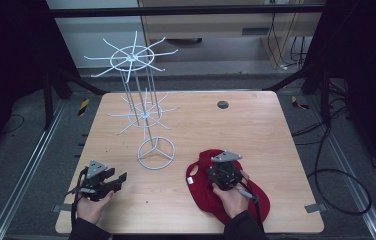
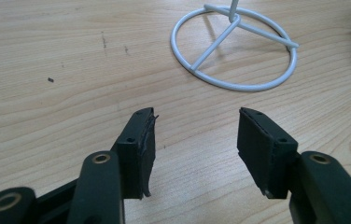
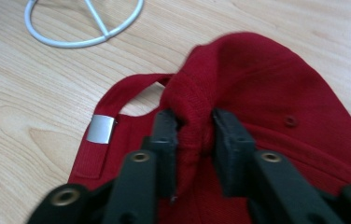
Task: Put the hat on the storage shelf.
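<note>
Dark sleeves (image 1: pixel 88 231); black fingers (image 2: pixel 136 149), brass-ringed screws, grey three-cornered plates.

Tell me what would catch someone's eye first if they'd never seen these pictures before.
Probably the red cap, bright against the pale wooden table near its front right, with the right gripper pinching a fold of its fabric close to the strap and metal buckle. Next, the tall white wire rack with two tiers of radiating prongs, standing left of centre on a ring base. The left gripper is open above bare wood at the front left.
</note>
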The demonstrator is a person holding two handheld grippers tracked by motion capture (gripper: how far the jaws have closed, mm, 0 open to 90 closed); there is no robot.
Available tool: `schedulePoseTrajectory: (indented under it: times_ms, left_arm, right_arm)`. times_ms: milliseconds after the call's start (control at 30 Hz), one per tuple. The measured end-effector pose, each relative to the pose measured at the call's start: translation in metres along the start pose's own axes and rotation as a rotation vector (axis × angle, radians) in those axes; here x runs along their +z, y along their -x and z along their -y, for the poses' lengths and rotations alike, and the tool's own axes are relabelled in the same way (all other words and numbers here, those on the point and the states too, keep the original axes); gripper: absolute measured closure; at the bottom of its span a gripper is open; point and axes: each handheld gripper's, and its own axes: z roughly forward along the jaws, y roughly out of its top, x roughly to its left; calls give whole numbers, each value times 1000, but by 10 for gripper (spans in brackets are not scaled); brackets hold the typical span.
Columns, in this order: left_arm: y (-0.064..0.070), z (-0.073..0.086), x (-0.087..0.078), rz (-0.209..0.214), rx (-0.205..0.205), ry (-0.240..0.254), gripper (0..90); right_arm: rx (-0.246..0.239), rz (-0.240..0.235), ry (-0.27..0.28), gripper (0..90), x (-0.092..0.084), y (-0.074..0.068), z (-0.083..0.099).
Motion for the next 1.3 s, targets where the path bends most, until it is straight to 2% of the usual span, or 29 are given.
schedulePoseTrajectory:
  times_ms: [100, 200, 333, 667, 833, 1000, 1100, 1300]
  left_arm:
    - [-2, 0, 0, -4, -2, 2, 471]
    - [-3, 1, 0, -3, -8, 1, 475]
    - [-2, 0, 0, 1, -7, 6, 477]
    - [-1, 1, 0, -2, -2, 20, 456]
    - [0, 0, 1, -3, -4, 21, 444]
    - [2, 0, 3, -4, 1, 17, 441]
    - [3, 0, 2, 2, 2, 21, 437]
    - [2, 0, 2, 3, -1, 22, 435]
  right_arm:
    - [30, -15, 3, 771, -4, 6, 0]
    - [48, -39, 31, 780, -12, 10, -2]
    - [58, -61, 98, 782, -29, 19, -6]
    - [80, -120, 289, 785, -85, 47, -12]
    - [86, -155, 382, 787, -108, 57, -16]
    - [84, -177, 450, 790, -127, 59, -23]
    - [98, -218, 505, 791, -136, 59, -32]
    - [92, -252, 574, 792, -146, 53, -47]
